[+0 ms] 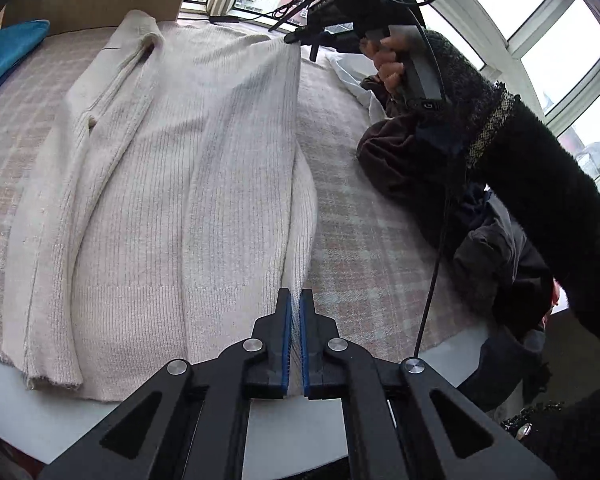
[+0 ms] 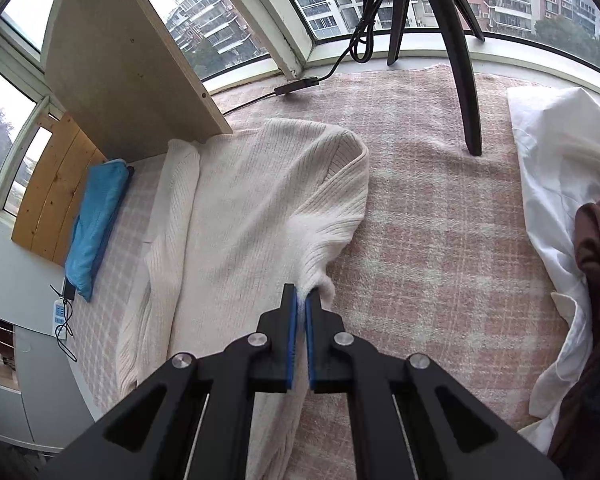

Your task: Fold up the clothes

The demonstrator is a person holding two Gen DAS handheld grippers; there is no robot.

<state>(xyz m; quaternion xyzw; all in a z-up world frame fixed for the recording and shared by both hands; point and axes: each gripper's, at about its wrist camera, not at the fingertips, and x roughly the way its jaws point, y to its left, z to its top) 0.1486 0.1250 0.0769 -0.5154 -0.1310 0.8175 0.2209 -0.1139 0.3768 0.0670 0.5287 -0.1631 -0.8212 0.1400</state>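
Observation:
A cream ribbed knit sweater [image 1: 172, 184] lies lengthwise on the pink plaid blanket [image 1: 364, 240]. My left gripper [image 1: 295, 300] is shut on the sweater's right edge near the hem and holds it raised. My right gripper [image 1: 296, 38] shows at the far end, shut on the same edge near the shoulder. In the right wrist view my right gripper [image 2: 301, 300] pinches a bunched fold of the sweater [image 2: 252, 216]. The edge is stretched taut between both grippers, lifted off the blanket. A sleeve [image 1: 112, 92] lies folded across the left side.
A pile of dark brown and black clothes [image 1: 428, 168] and a white garment [image 2: 556, 184] lie to the right. A blue folded cloth [image 2: 96, 216] sits at the left by a wooden board [image 2: 128, 52]. A tripod leg [image 2: 466, 80] and a cable [image 2: 324, 76] stand near the window.

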